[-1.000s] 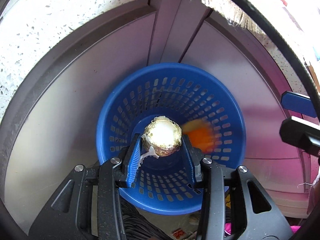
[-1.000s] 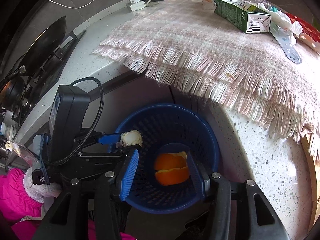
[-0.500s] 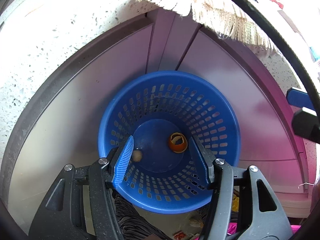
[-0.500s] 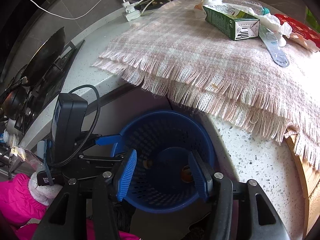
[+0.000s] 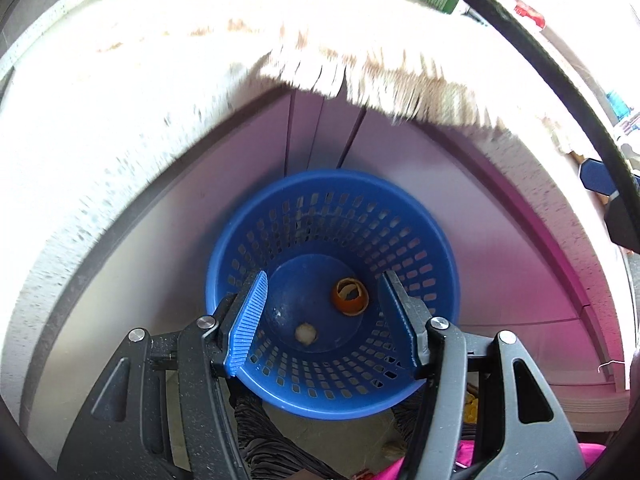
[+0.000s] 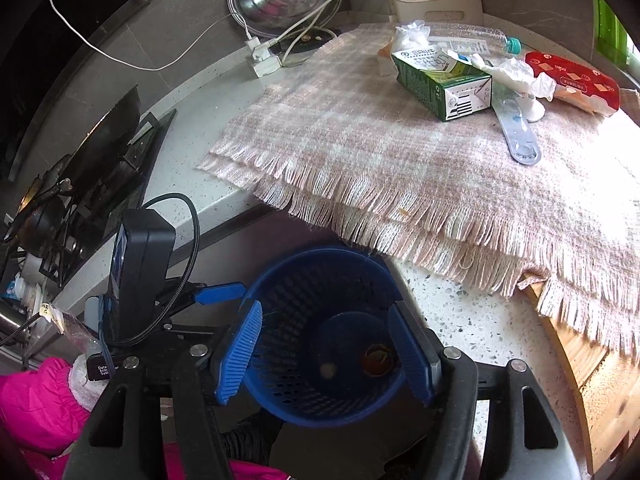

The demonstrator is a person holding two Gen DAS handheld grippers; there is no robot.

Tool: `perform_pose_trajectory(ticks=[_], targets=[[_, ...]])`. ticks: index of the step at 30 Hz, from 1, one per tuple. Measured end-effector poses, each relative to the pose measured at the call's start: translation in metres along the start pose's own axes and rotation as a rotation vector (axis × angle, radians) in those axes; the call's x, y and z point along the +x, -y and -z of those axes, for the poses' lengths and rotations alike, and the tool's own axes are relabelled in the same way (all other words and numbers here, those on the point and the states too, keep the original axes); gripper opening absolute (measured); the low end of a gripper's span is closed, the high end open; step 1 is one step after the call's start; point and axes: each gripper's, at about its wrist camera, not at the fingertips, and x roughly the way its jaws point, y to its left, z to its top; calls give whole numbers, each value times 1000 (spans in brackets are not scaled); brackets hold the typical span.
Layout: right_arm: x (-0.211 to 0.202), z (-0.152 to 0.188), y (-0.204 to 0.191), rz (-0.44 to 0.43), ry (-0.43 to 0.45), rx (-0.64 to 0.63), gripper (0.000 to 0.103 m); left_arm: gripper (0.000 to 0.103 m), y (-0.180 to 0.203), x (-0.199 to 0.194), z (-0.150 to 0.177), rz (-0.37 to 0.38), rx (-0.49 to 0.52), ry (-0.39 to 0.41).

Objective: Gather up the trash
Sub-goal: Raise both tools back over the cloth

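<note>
Hovering above the blue basket [image 5: 332,396], both grippers stand with jaws spread wide and nothing between them. The left gripper [image 5: 324,320] looks straight down into it; the right gripper [image 6: 326,354] sits just beside, over the same rim. On the basket floor lie two pieces already collected — an orange peel [image 5: 349,297] curled into a cup and a small pale scrap [image 5: 306,334], near each other but not touching.

More trash waits on the fringed cloth [image 6: 360,140] on the counter: a green carton [image 6: 440,86] lying on its side, a crumpled white wrapper [image 6: 516,74] resting against it, a clear plastic bottle [image 6: 476,42] behind, and a red packet [image 6: 572,82] to the far side.

The carton is probably empty, so light and fairly stiff — it should take a pinch across its narrow faces near the middle without much crushing, though too hard a squeeze would buckle it. The wrapper looks soft and nearly weightless; pinching a raised fold would likely do. The bottle is smooth and round, likely to slip or roll, so a hold across its body seems safest. The loose cloth beneath could snag on a low fingertip.
</note>
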Motion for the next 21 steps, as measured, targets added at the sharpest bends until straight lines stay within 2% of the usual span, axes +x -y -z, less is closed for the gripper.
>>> perform_pose_trajectory(ticks=[8, 11, 14, 21], targets=[[-29, -12, 13, 44, 79, 10, 85, 59, 3, -32, -15, 10, -8, 59], [-37, -18, 23, 52, 102, 24, 85, 59, 5, -43, -24, 18, -12, 80], [-46, -24, 36, 57, 124, 50, 85, 72, 9, -53, -37, 17, -15, 101], [-69, -34, 79, 61, 172, 133, 85, 72, 25, -66, -68, 58, -31, 141]])
